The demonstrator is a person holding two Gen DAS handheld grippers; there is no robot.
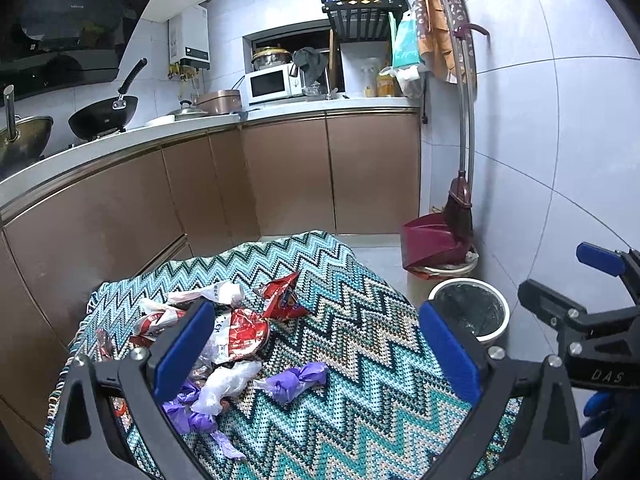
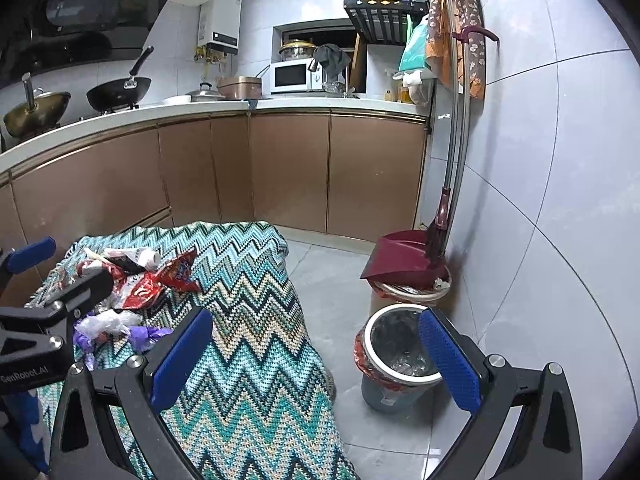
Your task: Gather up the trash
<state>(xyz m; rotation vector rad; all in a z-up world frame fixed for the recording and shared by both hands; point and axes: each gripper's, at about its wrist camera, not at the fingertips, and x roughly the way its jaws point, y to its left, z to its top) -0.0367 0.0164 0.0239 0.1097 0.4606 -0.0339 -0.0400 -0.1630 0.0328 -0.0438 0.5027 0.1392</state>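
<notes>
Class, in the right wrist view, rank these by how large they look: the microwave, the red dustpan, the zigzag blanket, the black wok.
1. zigzag blanket
2. red dustpan
3. black wok and microwave: too alike to rank; both sit farther from the camera.

A surface (image 1: 360,360) draped in a teal, white and black zigzag cloth (image 2: 256,360) carries the trash. The litter sits bunched toward its far left corner: a red snack wrapper (image 1: 282,296) nearest the middle, a crumpled red-and-white bag (image 1: 240,332) just beside it, white plastic (image 1: 226,386) and twisted purple plastic (image 1: 296,380) on the near side of the heap. The right half of the cloth lies bare. On the tiled floor (image 2: 332,292) off the surface's right edge stands a lined bin (image 2: 400,356), a dustpan (image 2: 404,258) behind it.
</notes>
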